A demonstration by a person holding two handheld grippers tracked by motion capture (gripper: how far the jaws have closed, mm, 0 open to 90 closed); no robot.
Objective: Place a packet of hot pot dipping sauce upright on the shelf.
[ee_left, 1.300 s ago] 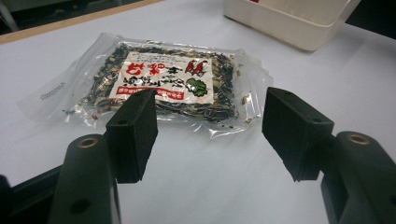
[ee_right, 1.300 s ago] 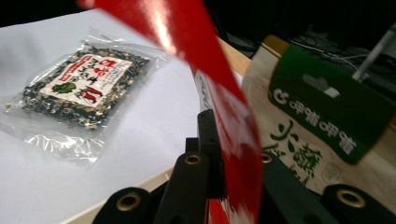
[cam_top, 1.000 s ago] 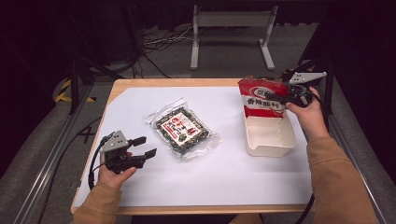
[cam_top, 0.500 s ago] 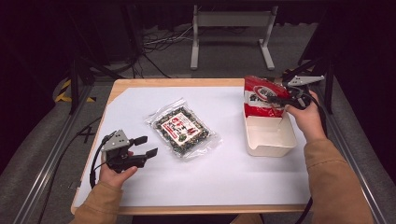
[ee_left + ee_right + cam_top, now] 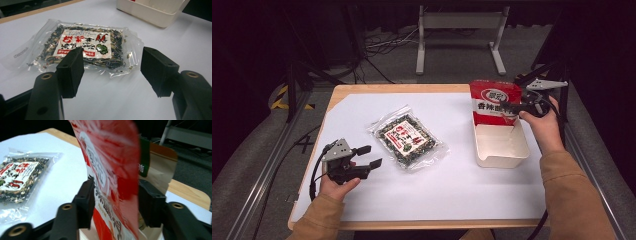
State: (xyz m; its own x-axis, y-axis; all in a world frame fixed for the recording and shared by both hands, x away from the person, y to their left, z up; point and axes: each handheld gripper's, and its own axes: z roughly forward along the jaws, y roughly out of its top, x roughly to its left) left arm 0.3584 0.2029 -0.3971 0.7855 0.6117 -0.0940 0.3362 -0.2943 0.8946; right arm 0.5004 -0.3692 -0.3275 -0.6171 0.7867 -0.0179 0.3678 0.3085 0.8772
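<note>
Since the earlier frames my right claw (image 5: 515,111) has just been spreading its jaws, and the red pouch (image 5: 494,102) that was tilted in my grip now stands more upright at the far end of the white bin (image 5: 502,150), in the right part of the high view. In the right gripper view the pouch (image 5: 112,170) sits between my jaws with a gap on the right side, so the pads no longer press it, though the left pad is close against its face. My right hand (image 5: 544,125) hangs just past the bin's right wall, near the table's right edge. My left claw (image 5: 367,156) has kept still at the lower left, jaws spread and bare, resting on the white sheet (image 5: 452,185). The clear seaweed packet (image 5: 408,141) lies flat just ahead of it; in the left gripper view its near edge (image 5: 105,72) is just beyond my fingertips. Between packet and bin the sheet is bare.
</note>
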